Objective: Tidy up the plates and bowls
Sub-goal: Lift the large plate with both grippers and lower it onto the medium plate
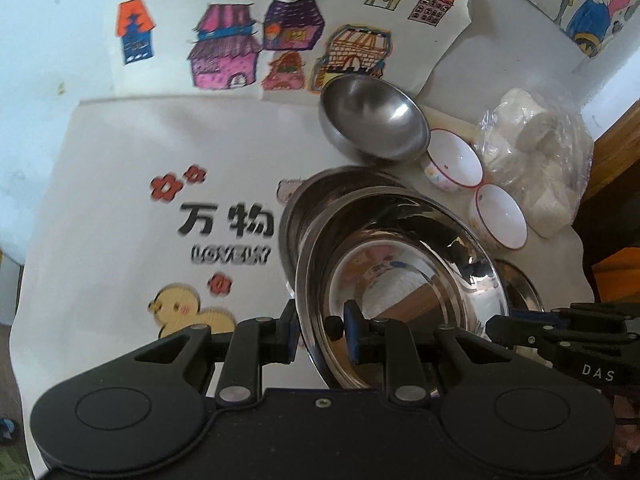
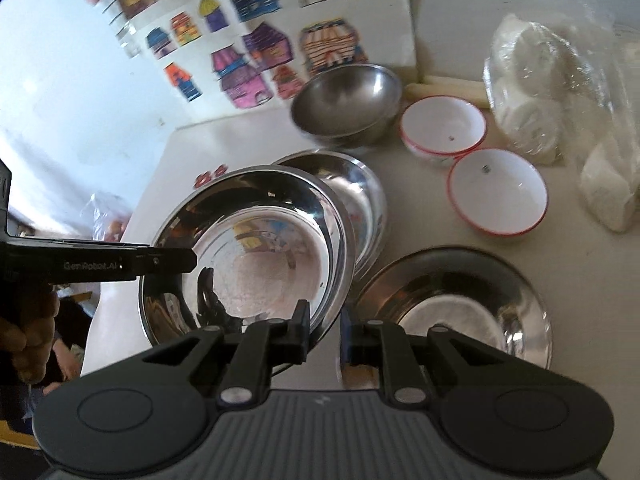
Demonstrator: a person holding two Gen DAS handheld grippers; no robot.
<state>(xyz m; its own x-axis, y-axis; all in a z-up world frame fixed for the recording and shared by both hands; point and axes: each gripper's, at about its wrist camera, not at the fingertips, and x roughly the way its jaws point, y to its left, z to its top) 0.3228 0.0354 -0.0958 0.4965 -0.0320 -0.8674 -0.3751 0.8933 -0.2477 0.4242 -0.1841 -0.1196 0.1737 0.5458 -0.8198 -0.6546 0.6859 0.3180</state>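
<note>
My left gripper is shut on the near rim of a shiny steel plate and holds it tilted above a second steel plate. My right gripper is shut on the opposite rim of the same steel plate. The second plate lies partly under it. A third steel plate lies on the table to the right. A steel bowl sits behind. Two white red-rimmed bowls stand to the right.
A clear bag of white rolls lies at the far right. The white tablecloth has a printed duck and writing. A drawing of coloured houses leans at the back. The table edge drops off on the left.
</note>
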